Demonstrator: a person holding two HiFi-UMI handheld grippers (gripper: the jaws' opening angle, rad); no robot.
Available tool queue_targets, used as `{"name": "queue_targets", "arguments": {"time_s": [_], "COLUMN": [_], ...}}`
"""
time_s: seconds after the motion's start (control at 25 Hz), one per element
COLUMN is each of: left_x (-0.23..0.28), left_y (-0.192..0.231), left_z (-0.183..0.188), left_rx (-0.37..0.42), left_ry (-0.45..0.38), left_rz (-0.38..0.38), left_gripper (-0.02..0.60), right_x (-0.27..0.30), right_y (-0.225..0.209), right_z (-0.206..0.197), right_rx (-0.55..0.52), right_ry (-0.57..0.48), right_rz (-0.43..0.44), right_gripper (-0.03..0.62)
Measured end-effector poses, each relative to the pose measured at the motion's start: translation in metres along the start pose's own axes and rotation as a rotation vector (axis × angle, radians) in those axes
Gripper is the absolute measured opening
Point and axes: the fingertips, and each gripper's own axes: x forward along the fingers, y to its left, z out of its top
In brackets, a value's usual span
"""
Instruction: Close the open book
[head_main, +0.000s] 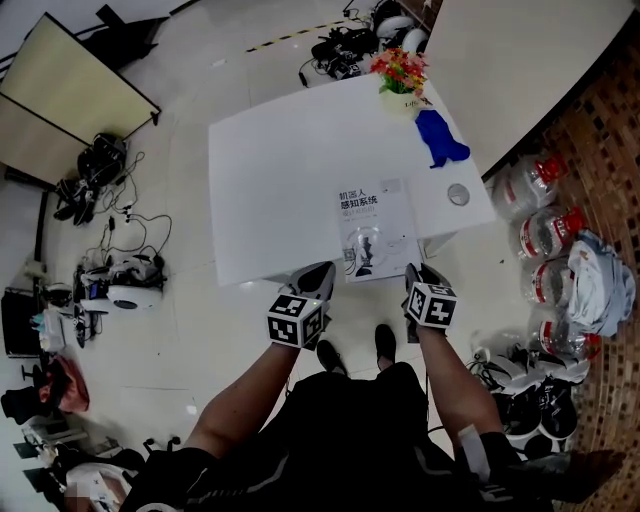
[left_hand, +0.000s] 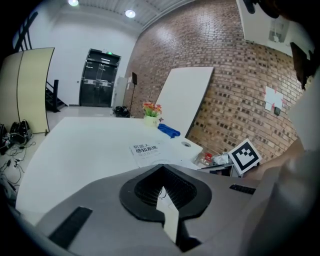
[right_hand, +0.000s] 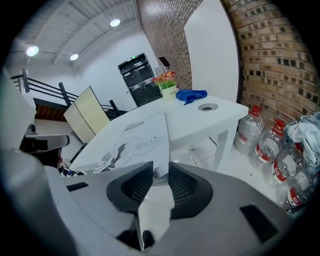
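The book (head_main: 373, 228) lies shut and flat near the front edge of the white table (head_main: 280, 160), its white cover with dark title print facing up. It also shows in the left gripper view, book (left_hand: 146, 150), and close up in the right gripper view, book (right_hand: 130, 137). My right gripper (head_main: 425, 275) is at the book's near right corner. In its own view the right gripper (right_hand: 160, 172) has its jaws apart with that corner between them, not pinched. My left gripper (head_main: 315, 278) hovers at the table's front edge just left of the book. The left gripper (left_hand: 161, 167) is shut on nothing.
A flower pot (head_main: 400, 75), a blue cloth (head_main: 440, 138) and a small round disc (head_main: 458, 194) sit along the table's right side. Water bottles (head_main: 545, 230) stand on the floor to the right. Cables and gear (head_main: 110, 280) lie on the floor to the left.
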Motion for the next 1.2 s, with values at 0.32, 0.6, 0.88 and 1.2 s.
{"name": "queue_targets", "arguments": {"time_s": [0.32, 0.6, 0.88, 1.2], "left_x": [-0.022, -0.063, -0.115, -0.143], "left_y": [0.005, -0.007, -0.022, -0.031], "left_z": [0.013, 0.059, 0.124, 0.144], "left_rx": [-0.003, 0.126, 0.210, 0.176], "left_ry": [-0.062, -0.163, -0.344, -0.378], "left_rz": [0.002, -0.058, -0.069, -0.021], "left_gripper": [-0.005, -0.005, -0.005, -0.005], "right_x": [-0.024, -0.081, -0.158, -0.179], "right_y": [0.000, 0.057, 0.117, 0.150], "right_z": [0.020, 0.098, 0.165, 0.185], "right_rx": [-0.096, -0.224, -0.246, -0.359], "right_ry": [-0.042, -0.228, -0.388, -0.405], "right_rz": [-0.081, 0.019, 0.213, 0.319], "right_gripper": [0.066, 0.064, 0.001, 0.000]}}
